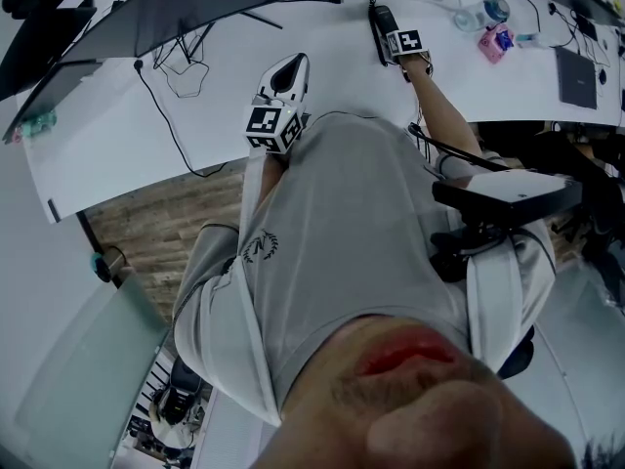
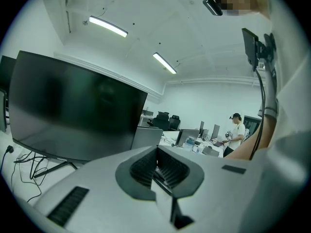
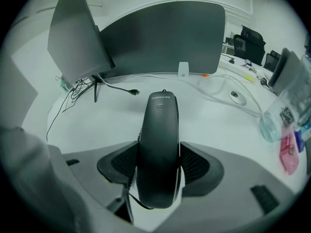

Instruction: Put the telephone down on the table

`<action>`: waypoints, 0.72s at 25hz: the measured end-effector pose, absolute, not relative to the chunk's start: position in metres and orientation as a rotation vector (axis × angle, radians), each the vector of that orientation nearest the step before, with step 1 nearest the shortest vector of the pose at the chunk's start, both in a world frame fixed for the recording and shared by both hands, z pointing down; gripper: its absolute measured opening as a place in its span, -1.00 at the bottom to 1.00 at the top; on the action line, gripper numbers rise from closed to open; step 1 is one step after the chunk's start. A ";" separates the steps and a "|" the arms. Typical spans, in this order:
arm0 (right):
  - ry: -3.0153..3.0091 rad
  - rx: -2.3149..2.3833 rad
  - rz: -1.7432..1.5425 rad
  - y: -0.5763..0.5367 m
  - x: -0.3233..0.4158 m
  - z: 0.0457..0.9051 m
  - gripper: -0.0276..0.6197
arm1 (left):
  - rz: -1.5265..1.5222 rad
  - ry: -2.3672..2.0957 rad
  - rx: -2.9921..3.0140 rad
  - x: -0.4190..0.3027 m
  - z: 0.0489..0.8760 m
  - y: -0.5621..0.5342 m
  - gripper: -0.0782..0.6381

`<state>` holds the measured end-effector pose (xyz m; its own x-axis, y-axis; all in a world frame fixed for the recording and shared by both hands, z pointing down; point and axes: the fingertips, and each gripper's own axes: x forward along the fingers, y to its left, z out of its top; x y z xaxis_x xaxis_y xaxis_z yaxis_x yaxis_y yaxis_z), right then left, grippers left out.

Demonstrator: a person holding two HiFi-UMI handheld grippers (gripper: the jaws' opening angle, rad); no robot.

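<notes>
Now right claw (image 3: 158, 165) pinching telephone (image 3: 160, 130) over table (image 3: 97, 125); left claw (image 2: 158, 171) pressed together.

I'm in an open-plan office: long white desk (image 3: 112, 118), large dark flat monitor (image 2: 73, 110), black swivel chairs (image 2: 164, 120), ceiling strip lights (image 2: 108, 26).

Head view overhead; gripper views close; table (image 1: 322, 47) shared.

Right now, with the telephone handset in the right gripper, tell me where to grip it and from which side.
Grip the telephone handset across its long sides near the end facing you, coming in along its length, as the right gripper does: its slim, parallel-sided body fits between the jaws.
</notes>
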<state>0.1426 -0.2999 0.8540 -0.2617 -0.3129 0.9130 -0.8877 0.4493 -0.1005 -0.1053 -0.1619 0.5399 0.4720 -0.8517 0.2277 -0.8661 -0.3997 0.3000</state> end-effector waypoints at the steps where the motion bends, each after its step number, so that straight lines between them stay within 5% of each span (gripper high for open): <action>1: -1.813 1.027 0.805 -0.300 0.143 0.854 -0.14 | 0.052 -1.444 2.347 -0.106 0.540 -0.162 -0.76; 18: -2.215 1.239 0.502 -0.348 0.126 0.718 -0.09 | 0.065 -1.542 2.339 -0.128 0.536 -0.179 -0.76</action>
<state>0.1256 -0.3483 0.7182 -0.4260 -0.6563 0.6227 -0.8607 0.5061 -0.0555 -0.1277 -0.1792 0.5357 0.4108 -0.8847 0.2206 -0.9000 -0.3548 0.2531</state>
